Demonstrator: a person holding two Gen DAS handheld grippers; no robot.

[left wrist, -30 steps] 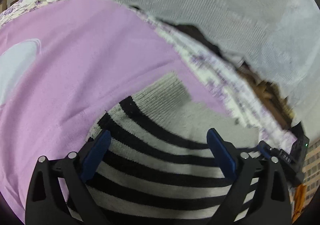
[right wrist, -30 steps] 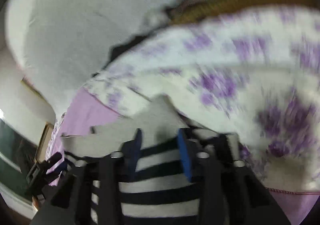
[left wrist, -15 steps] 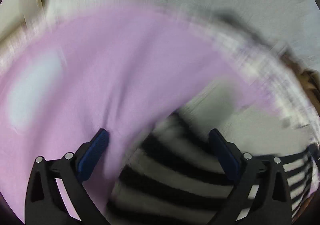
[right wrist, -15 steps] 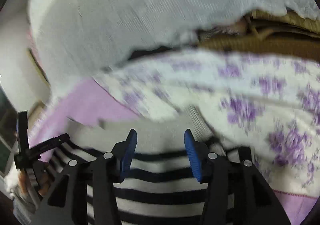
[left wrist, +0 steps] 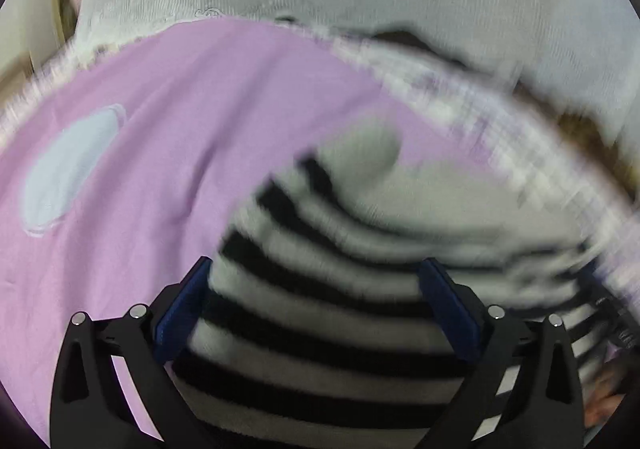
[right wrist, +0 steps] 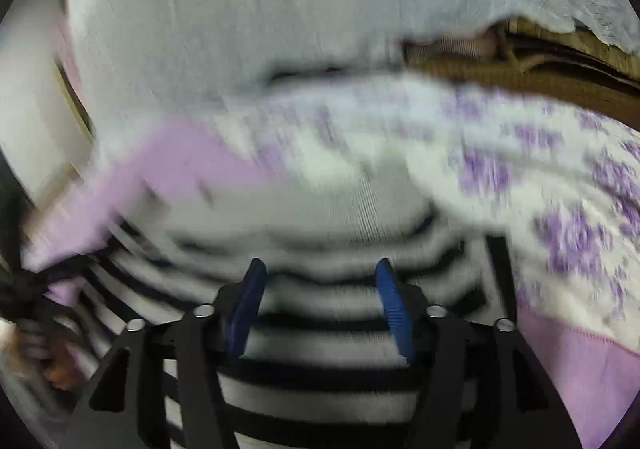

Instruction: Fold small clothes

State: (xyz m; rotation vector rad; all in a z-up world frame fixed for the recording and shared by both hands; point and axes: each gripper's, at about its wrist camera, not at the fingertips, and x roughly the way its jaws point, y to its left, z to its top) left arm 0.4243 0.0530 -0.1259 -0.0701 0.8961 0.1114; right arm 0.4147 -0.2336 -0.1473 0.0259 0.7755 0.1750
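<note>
Left hand-held gripper [left wrist: 316, 301] jaws spread wide, blue pads [left wrist: 182, 313] at 7 and 5 o'clock, striped garment [left wrist: 320, 329] filling the gap between them; contact with pads unclear from blur. Garment runs from 6 o'clock up toward centre, grey cuff end [left wrist: 360, 145] at about 1 o'clock, all lying on pink sheet [left wrist: 160, 109]. Right hand-held gripper [right wrist: 320, 301] partly open, narrower gap, same striped garment [right wrist: 324, 353] beneath and between fingers, not pinched. Grey ribbed part [right wrist: 352, 201] just beyond fingertips at 12 o'clock. Floral fabric [right wrist: 540, 177] at 2–3 o'clock, grey blanket [right wrist: 240, 29] above.
</note>
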